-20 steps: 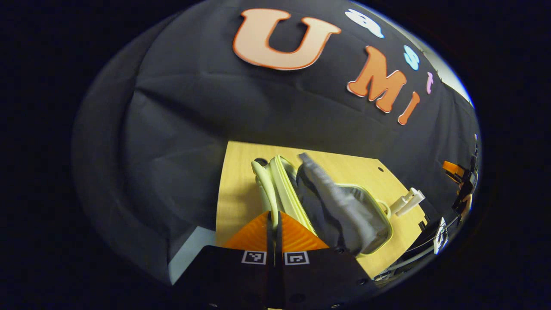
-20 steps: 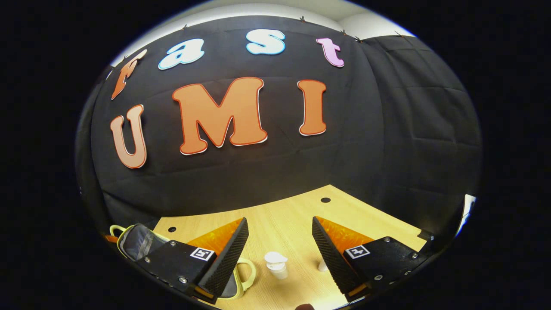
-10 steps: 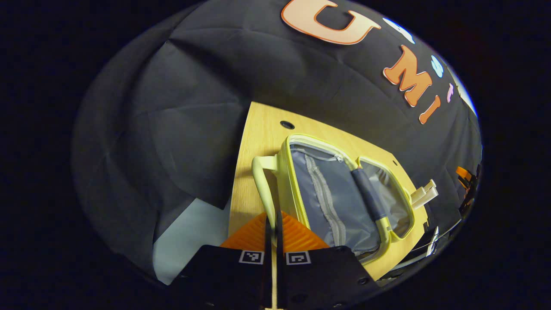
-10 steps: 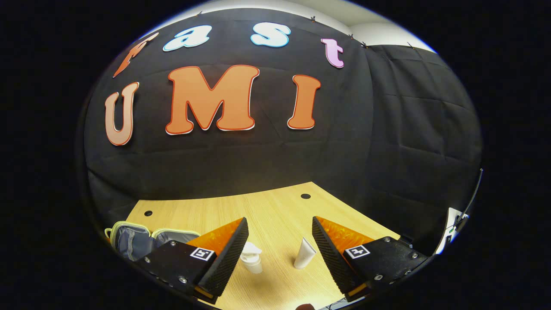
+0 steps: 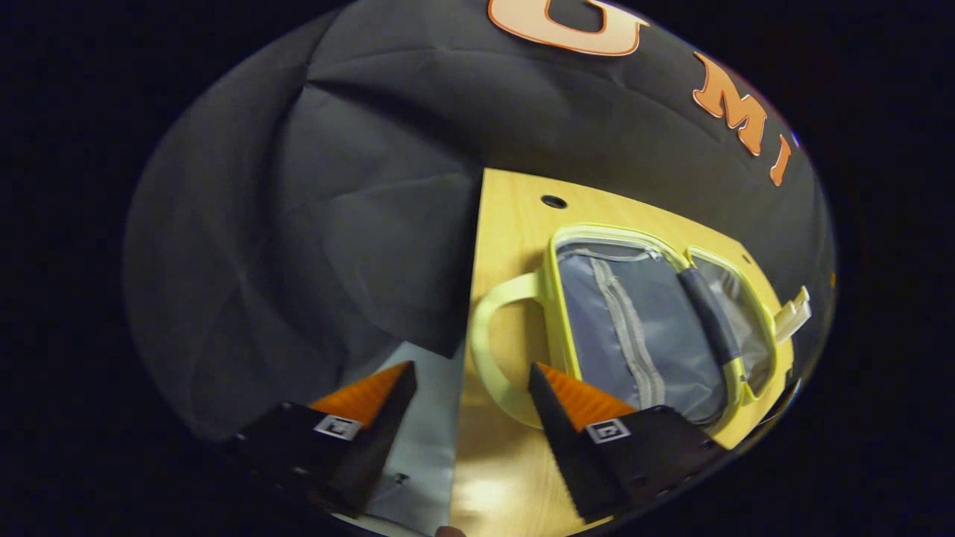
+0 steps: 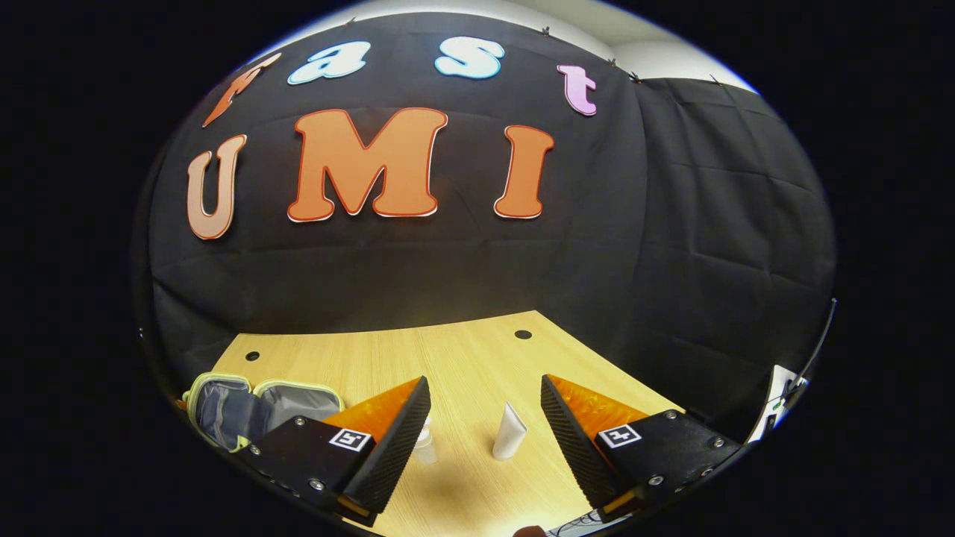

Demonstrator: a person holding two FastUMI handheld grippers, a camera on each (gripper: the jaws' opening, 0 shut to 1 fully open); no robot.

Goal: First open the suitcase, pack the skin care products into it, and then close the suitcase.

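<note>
Both hand-held grippers (image 5: 470, 380) (image 6: 485, 399) spread wide, w/ suitcase (image 5: 656, 321) open flat.

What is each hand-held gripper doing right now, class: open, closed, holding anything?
Left hand-held gripper: open, holding nothing, beside the suitcase handle.
Right hand-held gripper: open, holding nothing, above the white tube.

Black cloth (image 6: 671, 224) hangs all round as the booth's wall, creased in broad folds and pinned along its top edge. Above it shows a strip of pale wall or ceiling (image 6: 567, 19). A light wooden table (image 6: 462, 350) stands against the cloth, with small round holes (image 6: 523, 334) near its far edge. Beside the table's edge lies pale grey floor (image 5: 429, 425). The near tabletop shines under overhead light.
</note>
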